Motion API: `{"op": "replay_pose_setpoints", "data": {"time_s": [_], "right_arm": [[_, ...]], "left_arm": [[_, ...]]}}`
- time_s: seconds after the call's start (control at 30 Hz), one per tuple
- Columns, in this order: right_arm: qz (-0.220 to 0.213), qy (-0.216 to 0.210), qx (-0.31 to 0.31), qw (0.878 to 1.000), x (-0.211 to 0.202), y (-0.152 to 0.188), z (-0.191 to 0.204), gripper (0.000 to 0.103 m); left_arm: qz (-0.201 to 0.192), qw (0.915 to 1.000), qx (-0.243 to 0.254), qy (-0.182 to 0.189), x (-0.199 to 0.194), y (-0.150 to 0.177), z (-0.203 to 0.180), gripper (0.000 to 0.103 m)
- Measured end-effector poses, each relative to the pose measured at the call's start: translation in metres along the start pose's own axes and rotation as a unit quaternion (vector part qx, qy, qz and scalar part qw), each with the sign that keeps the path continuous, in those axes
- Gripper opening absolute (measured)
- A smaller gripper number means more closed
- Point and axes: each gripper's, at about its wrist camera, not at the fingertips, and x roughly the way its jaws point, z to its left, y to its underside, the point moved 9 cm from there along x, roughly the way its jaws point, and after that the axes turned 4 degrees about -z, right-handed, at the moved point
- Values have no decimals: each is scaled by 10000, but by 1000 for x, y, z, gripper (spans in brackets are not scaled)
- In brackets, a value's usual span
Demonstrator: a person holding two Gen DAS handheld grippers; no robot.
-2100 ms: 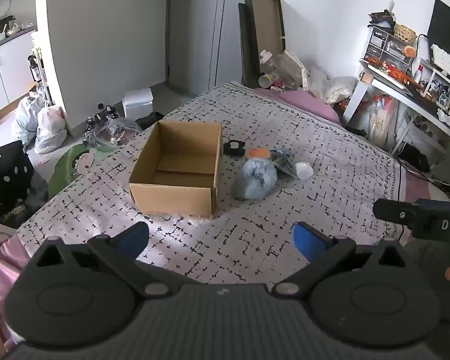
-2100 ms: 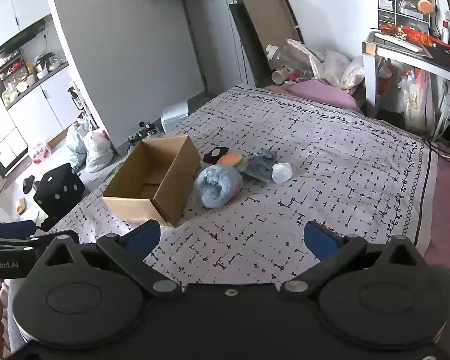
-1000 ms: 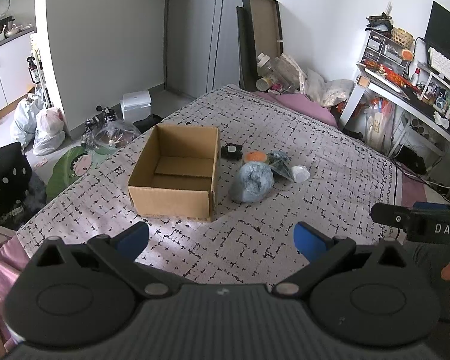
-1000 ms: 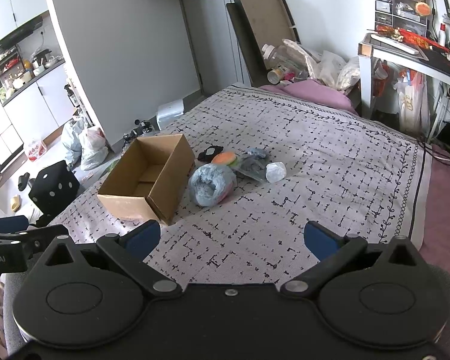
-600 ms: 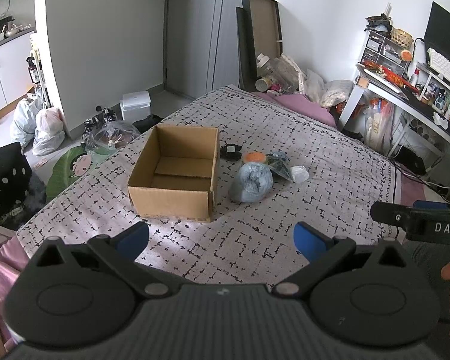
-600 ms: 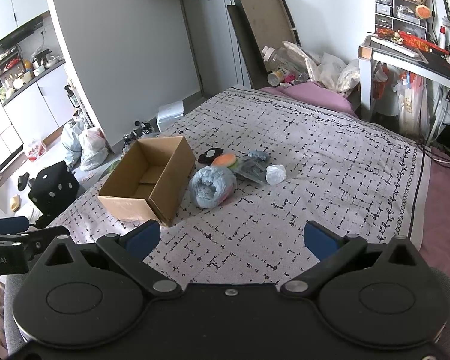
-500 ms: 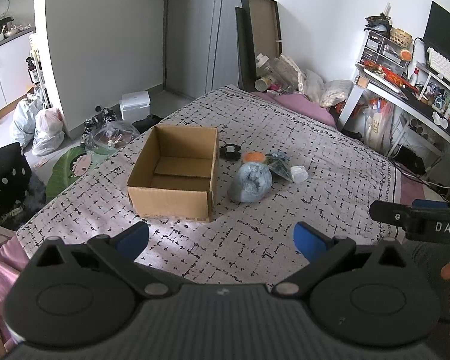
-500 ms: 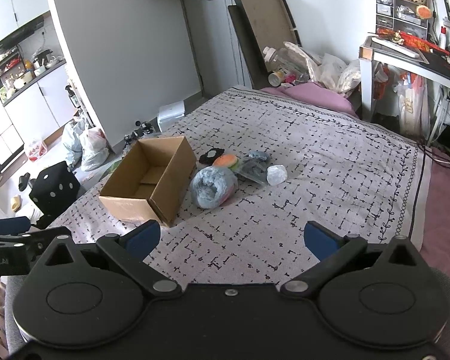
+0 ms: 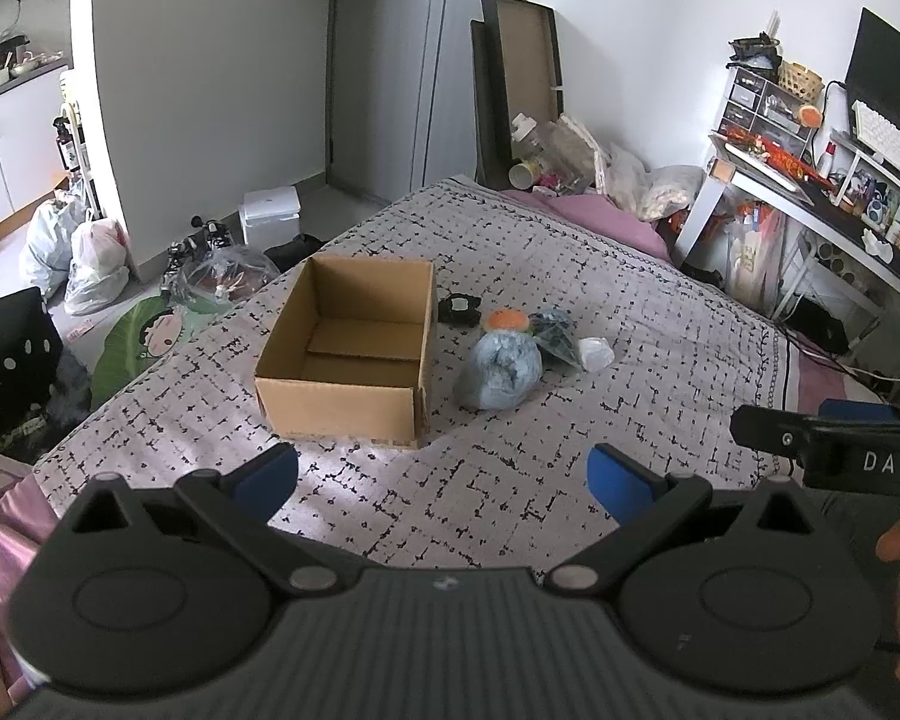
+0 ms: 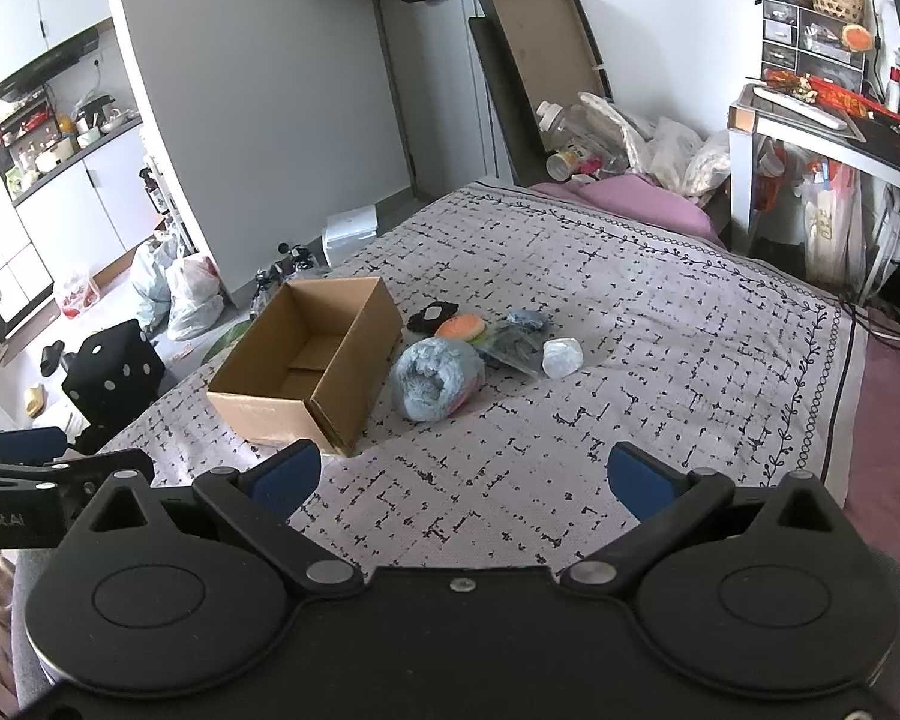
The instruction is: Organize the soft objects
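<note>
An open, empty cardboard box [image 9: 348,354] [image 10: 306,360] sits on the patterned bedspread [image 9: 570,468]. Just right of it lies a fluffy blue bundle [image 9: 501,369] [image 10: 435,378]. Behind that are an orange round soft item [image 9: 507,319] [image 10: 461,327], a small black piece [image 9: 459,307] [image 10: 429,315], a grey-blue item in clear wrap [image 9: 555,330] [image 10: 519,339] and a small white wad [image 9: 594,353] [image 10: 562,357]. My left gripper [image 9: 444,474] and right gripper [image 10: 462,474] both hover open over the bed's near part, well short of the objects, with nothing between the fingers.
Bags, a black dotted cube [image 10: 114,381] and other clutter lie on the floor left of the bed. A desk [image 10: 840,138] with shelves stands at the right. Pillows and bottles pile up at the bed's far end. The other gripper shows at each view's edge.
Both views have drifted slightly; the box and soft items sit a touch farther away and higher in frame. Both grippers stay open and nothing on the bed has moved.
</note>
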Motion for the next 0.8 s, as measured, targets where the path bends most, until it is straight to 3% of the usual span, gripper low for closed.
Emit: {"op": "replay_pose_setpoints", "data": {"time_s": [0.8], "right_arm": [[-30, -8, 49, 10000, -3, -1, -7, 103]], "left_arm": [[-124, 9999, -70, -10, -5, -5, -5, 102]]}}
